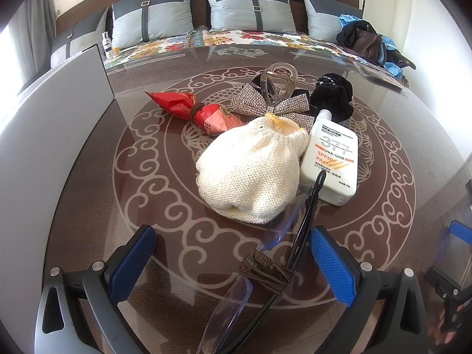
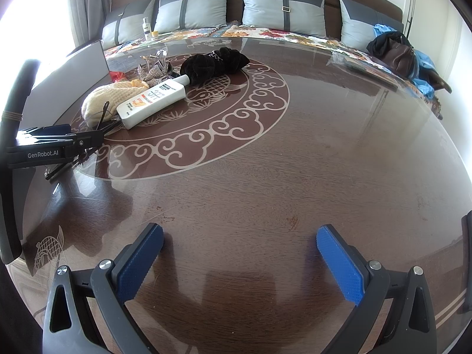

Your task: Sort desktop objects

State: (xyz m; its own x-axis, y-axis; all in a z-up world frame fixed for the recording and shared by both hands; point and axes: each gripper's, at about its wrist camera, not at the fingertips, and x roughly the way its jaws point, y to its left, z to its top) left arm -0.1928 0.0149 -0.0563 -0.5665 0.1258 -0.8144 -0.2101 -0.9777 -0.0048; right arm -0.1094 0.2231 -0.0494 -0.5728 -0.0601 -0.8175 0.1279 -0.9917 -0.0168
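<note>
On the round glass-topped table (image 1: 141,194) lie a cream knitted pouch (image 1: 250,168), a white sunscreen bottle (image 1: 332,159), a red packet tied with cord (image 1: 194,110), a rhinestone bow (image 1: 265,104), a clear hair claw (image 1: 280,84) and a black scrunchie (image 1: 333,94). A pair of glasses bound with brown cord (image 1: 265,271) lies between the fingers of my open left gripper (image 1: 233,261), untouched by the pads. My right gripper (image 2: 240,262) is open and empty over bare table; the pouch (image 2: 109,97), the sunscreen bottle (image 2: 153,103) and the scrunchie (image 2: 212,62) are far to its left.
A grey box wall (image 1: 59,124) stands at the table's left. A bed with grey pillows (image 1: 244,6), a small bottle (image 1: 106,44) and a brown bag (image 1: 365,42) lies behind. A plastic-wrapped flat item (image 2: 362,65) rests at the table's far right edge.
</note>
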